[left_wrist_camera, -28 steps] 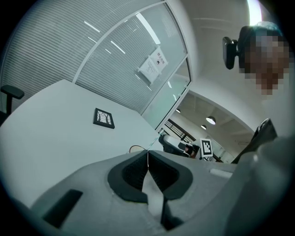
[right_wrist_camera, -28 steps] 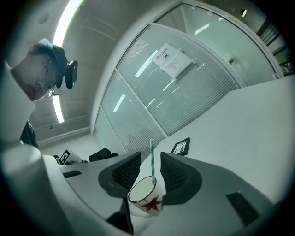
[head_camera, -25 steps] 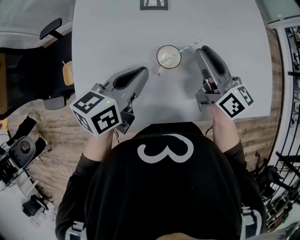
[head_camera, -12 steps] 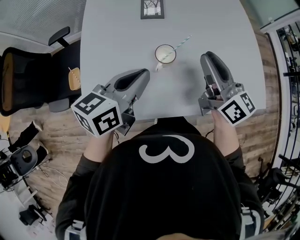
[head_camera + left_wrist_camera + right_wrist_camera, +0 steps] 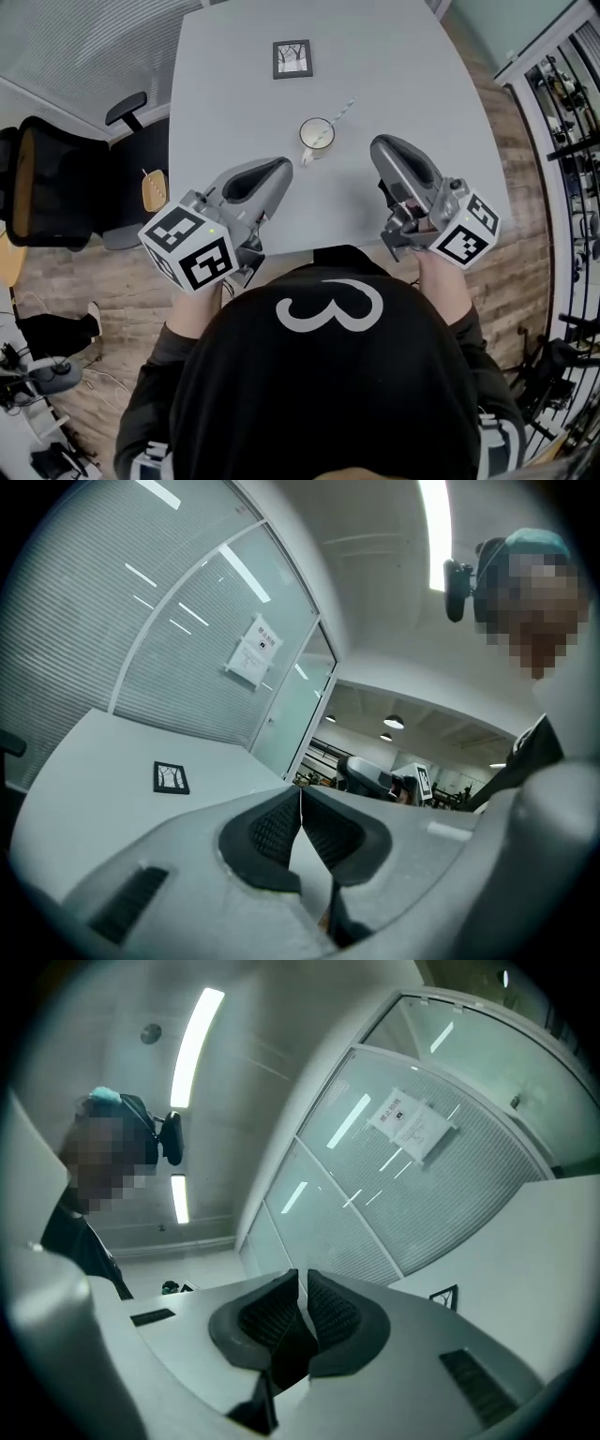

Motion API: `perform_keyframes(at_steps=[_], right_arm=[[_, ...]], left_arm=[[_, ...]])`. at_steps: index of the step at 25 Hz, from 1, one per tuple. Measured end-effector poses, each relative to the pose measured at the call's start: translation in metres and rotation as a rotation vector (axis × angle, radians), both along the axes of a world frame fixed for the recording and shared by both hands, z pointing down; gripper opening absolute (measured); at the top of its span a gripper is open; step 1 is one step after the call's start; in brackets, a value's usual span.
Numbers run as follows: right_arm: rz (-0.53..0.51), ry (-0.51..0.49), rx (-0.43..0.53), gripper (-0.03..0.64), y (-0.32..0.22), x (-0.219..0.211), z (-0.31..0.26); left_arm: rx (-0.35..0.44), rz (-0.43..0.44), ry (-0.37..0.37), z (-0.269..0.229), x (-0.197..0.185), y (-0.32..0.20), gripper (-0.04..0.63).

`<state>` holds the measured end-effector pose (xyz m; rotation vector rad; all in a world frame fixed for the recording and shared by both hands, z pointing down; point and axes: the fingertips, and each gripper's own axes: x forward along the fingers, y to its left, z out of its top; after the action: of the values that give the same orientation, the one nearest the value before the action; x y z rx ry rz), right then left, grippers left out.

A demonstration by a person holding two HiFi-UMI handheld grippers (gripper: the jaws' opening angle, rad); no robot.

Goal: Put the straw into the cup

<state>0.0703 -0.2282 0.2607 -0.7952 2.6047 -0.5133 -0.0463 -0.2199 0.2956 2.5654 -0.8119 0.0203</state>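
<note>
As the straw (image 5: 340, 113) stands in the cup (image 5: 316, 135), left gripper (image 5: 281, 170) and right gripper (image 5: 382, 149) hang short of it, jaws closed, empty: work seemingly done.

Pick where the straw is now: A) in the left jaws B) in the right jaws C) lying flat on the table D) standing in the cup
D: the straw leans out of the cup, while the left gripper and right gripper each show jaws together on nothing.
</note>
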Motion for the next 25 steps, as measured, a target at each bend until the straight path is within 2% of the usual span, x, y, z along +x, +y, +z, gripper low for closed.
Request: perform_keyframes(at_steps=[6,13,18,25], right_arm=[[-0.037,0.091,0.059,0.026,0.02,-0.02,-0.019],[-0.081,0.129,0.086,0.017,0.031,-0.036,-0.036],[-0.176,0.037,0.098,0.014,0.047,-0.046,-0.053],[-0.18,0.134,0.092,0.014,0.041,-0.063,-0.038]], left_arm=[[0.083,0.024,0.028,-0.033,-0.002,0.014,0.017],[0.162,0.043,0.059,-0.067,-0.004,0.022,0.017],[0.175,0.055,0.068,-0.07,-0.006,0.026,0.017],[0.156,0.051,0.081,-0.062,-0.014,0.02,0.017]])
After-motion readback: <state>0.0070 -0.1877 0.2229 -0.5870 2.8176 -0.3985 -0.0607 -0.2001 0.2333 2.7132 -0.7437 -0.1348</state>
